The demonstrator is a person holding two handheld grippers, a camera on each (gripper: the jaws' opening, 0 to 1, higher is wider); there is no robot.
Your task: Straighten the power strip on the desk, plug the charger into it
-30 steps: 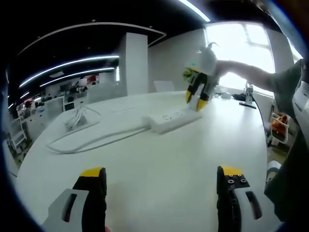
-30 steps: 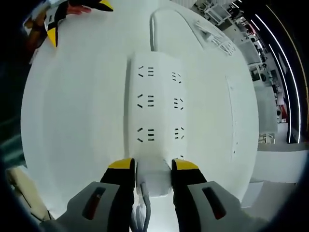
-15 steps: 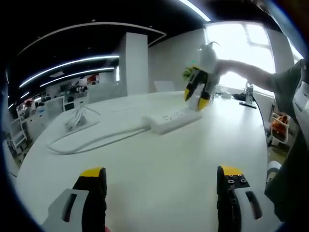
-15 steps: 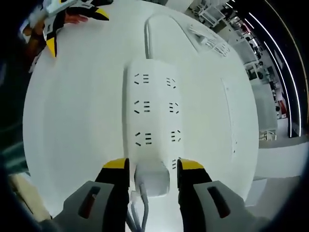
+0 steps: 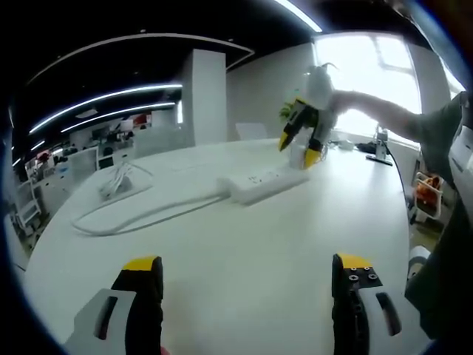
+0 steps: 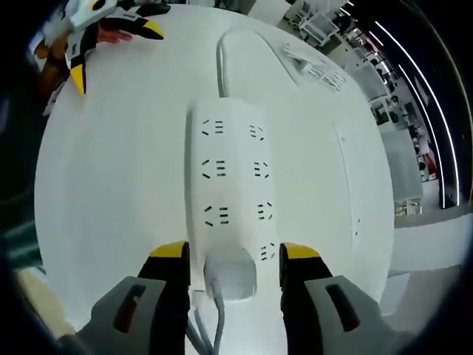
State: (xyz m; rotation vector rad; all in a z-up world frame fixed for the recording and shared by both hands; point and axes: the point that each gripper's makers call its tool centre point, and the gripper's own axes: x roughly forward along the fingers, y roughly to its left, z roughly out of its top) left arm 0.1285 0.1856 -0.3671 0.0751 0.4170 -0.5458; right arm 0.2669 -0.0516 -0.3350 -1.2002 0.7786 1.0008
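Observation:
A white power strip [image 6: 229, 177] lies flat on the white desk [image 6: 111, 185], its sockets facing up. A white charger [image 6: 229, 274] sits in the strip's near end, with its cable [image 6: 216, 325] running back between my jaws. My right gripper [image 6: 235, 255] is open, its yellow-tipped jaws standing either side of the charger with a small gap on each side. In the left gripper view the power strip [image 5: 262, 181] lies mid-desk and the right gripper [image 5: 298, 153] hangs over its far end. My left gripper [image 5: 248, 270] is open wide over bare desk, holding nothing.
The strip's white cord [image 5: 148, 211] curves left across the desk. A loose bundle of white cable [image 5: 118, 181] lies at the far left. A person's sleeve [image 5: 443, 133] is on the right. An office with desks lies beyond the desk edge.
My right gripper's jaws have spread apart and let go of the charger, which stays in the strip. The left gripper has not moved.

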